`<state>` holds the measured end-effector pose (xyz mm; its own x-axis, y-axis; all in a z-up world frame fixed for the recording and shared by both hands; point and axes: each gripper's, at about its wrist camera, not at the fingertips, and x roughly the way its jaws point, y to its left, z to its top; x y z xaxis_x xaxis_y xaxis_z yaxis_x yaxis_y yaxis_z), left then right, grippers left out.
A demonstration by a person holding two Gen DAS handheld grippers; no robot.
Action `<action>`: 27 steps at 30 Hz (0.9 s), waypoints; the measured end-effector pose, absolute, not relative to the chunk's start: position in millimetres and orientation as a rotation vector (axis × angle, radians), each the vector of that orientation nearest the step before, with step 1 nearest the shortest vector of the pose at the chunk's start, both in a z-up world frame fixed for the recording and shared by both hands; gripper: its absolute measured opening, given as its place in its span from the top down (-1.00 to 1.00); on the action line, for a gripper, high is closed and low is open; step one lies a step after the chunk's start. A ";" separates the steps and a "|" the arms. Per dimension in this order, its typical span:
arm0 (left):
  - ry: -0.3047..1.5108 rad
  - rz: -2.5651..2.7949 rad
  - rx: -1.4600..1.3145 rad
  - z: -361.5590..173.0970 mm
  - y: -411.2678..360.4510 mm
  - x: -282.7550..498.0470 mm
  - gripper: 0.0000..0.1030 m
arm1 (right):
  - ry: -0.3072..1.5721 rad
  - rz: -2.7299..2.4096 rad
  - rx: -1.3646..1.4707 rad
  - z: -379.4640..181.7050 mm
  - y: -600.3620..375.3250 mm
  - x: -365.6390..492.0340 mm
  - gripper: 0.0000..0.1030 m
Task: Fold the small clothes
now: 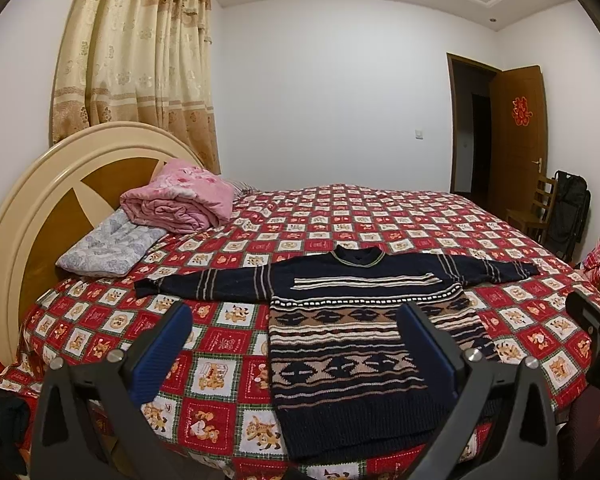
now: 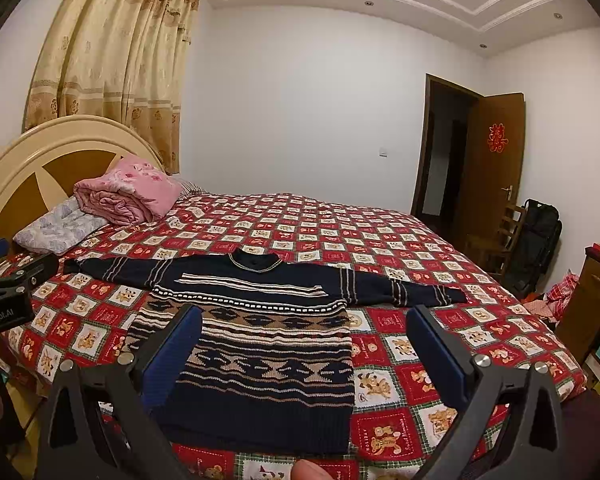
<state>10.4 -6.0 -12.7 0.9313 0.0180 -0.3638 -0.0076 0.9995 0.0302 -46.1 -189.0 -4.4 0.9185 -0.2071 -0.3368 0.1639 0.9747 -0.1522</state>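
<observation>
the left tongs [image 1: 296,316] are spread wide and hold nothing, hanging above the near edge of the bed [image 1: 420,220]; the right tongs [image 2: 304,320] are likewise spread wide and hold nothing, just beside them. under both lies the sweater [image 1: 352,344], dark with tan and cream patterned bands, flat on the red checked bedspread [image 1: 228,376], sleeves stretched out to each side, collar pointing away, hem at the near edge. farther off, by the rounded headboard [image 1: 28,200], a rolled pink blanket [image 1: 180,200] rests on a grey pillow [image 1: 108,248]. beyond hang curtains [image 1: 136,60], and a wooden door [image 1: 520,140] stands open.
</observation>
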 end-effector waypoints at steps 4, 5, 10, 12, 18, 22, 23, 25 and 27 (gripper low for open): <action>0.371 0.016 0.026 -11.0 -4.9 9.8 -1.00 | 0.365 -0.190 -0.124 -4.7 -187.9 -45.2 -0.98; 0.370 0.015 0.025 -11.2 -4.4 9.8 -1.00 | 0.365 -0.190 -0.124 -4.5 -187.6 -45.5 -0.98; 0.374 0.013 0.023 -8.3 -0.5 10.4 -1.00 | 0.366 -0.188 -0.126 -6.7 -186.1 -44.6 -0.98; 0.373 0.014 0.024 -8.3 -0.4 10.5 -1.00 | 0.366 -0.188 -0.125 -6.8 -185.6 -45.0 -0.98; 0.371 0.018 0.021 -8.0 1.1 11.2 -1.00 | 0.367 -0.186 -0.125 -8.0 -184.8 -44.9 -0.98; 0.373 0.015 0.021 -8.2 1.8 11.4 -1.00 | 0.369 -0.185 -0.127 -9.1 -183.1 -43.4 -0.98; 0.373 0.016 0.022 -8.6 1.3 11.5 -1.00 | 0.370 -0.184 -0.127 -9.4 -182.2 -43.4 -0.98; 0.371 0.016 0.022 -9.1 1.8 11.1 -1.00 | 0.370 -0.183 -0.129 -10.0 -181.0 -43.6 -0.98; 0.371 0.015 0.021 -9.9 2.5 11.3 -1.00 | 0.370 -0.183 -0.130 -10.2 -180.1 -43.0 -0.98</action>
